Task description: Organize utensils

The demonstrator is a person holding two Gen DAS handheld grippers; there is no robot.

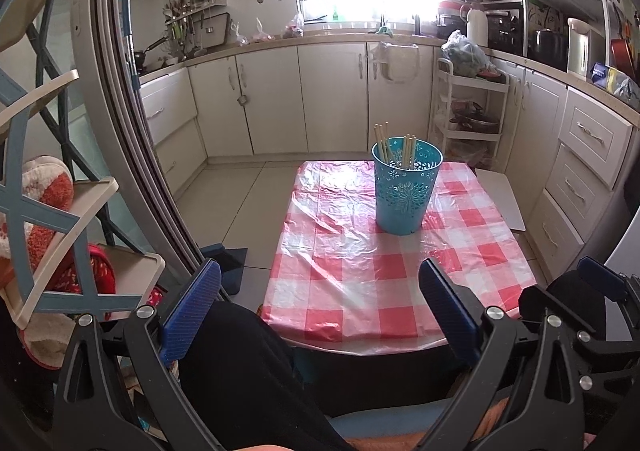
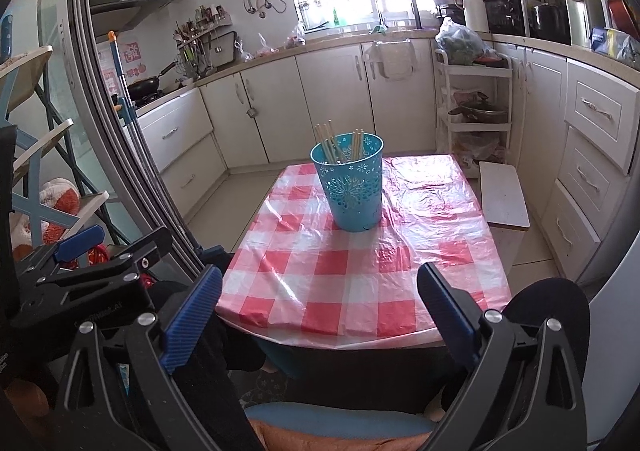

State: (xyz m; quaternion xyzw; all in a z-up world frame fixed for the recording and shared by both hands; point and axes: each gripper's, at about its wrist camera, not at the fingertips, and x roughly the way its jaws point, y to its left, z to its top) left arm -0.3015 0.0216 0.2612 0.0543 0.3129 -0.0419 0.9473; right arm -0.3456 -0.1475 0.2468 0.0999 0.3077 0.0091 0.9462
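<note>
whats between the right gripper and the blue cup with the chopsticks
Only bare checked tablecloth. In the right wrist view nothing lies on the stretch from the open right gripper to the blue cup holding the chopsticks.

The utensil holder (image 1: 404, 191) is a turquoise plastic cup with a perforated floral pattern, standing upright on the red-and-white checked tablecloth (image 1: 360, 283), right of centre in the left wrist view and at centre in the right wrist view. Several pale wooden chopsticks (image 1: 408, 151) stand inside it, leaning against the rim with their ends projecting above it.
</note>
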